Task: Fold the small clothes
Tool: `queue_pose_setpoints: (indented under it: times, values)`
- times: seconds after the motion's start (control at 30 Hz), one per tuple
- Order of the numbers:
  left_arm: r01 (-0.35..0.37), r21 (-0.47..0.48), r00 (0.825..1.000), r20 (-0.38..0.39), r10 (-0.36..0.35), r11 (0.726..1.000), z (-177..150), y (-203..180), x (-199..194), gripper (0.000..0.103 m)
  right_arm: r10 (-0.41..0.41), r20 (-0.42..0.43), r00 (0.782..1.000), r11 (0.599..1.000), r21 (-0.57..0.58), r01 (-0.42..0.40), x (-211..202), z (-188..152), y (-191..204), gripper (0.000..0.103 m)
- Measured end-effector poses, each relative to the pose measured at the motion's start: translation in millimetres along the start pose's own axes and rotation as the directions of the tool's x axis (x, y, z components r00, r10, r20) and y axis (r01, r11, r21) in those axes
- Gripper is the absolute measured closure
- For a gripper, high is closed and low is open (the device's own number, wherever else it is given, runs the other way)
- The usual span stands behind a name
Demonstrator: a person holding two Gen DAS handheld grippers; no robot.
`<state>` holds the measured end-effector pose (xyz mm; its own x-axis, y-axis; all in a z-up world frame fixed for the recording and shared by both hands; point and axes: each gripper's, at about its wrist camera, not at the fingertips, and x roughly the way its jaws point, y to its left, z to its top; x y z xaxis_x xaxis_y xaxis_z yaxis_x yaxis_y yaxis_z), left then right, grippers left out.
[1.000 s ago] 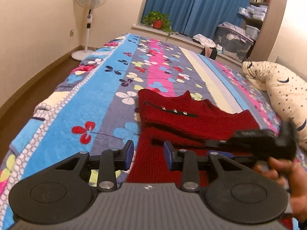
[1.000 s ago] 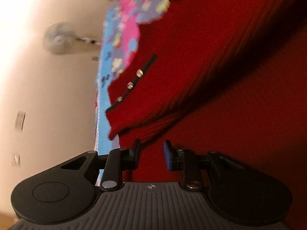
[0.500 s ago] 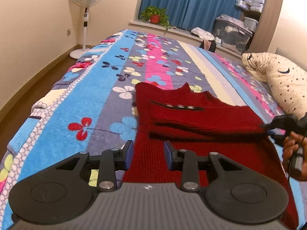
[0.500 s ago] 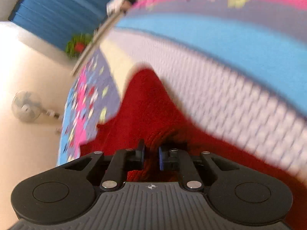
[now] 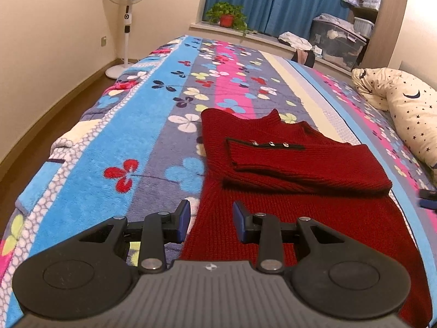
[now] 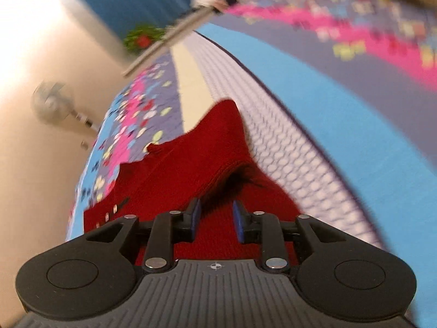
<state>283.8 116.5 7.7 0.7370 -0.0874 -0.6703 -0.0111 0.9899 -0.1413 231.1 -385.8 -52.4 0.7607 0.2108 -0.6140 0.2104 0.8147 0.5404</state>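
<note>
A dark red knit sweater point(image 5: 286, 164) lies flat on the flowered bedspread point(image 5: 136, 142), both sleeves folded across its chest, one cuff showing three small buttons point(image 5: 270, 144). My left gripper point(image 5: 210, 220) is open and empty, low over the sweater's near left hem. My right gripper point(image 6: 215, 218) is open and empty, tilted sideways just above the sweater's point(image 6: 185, 169) right edge where the folded sleeve forms a dark crease; the view is blurred. Its tip shows at the far right of the left wrist view point(image 5: 427, 198).
A star-print pillow point(image 5: 409, 109) lies at the bed's right. A standing fan point(image 5: 127, 8) is by the left wall. A potted plant point(image 5: 226, 16), storage bins point(image 5: 338, 41) and shelves stand under the blue curtains. The bed's left edge drops to a wooden floor point(image 5: 32, 142).
My right gripper, shut on the sleeve fold half a second ago, has opened and let go, pulling back to the sweater's right edge. The left gripper lifted slightly and stayed open.
</note>
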Motion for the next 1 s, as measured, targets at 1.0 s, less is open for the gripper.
queue_pose_setpoints:
  times: [1.0]
  values:
    - [0.048, 0.118, 0.996, -0.077, -0.039, 0.992, -54, 5, -66, 0.065, -0.168, -0.064, 0.984, 0.925, -0.355, 0.135, -113, -94, -40, 0.083]
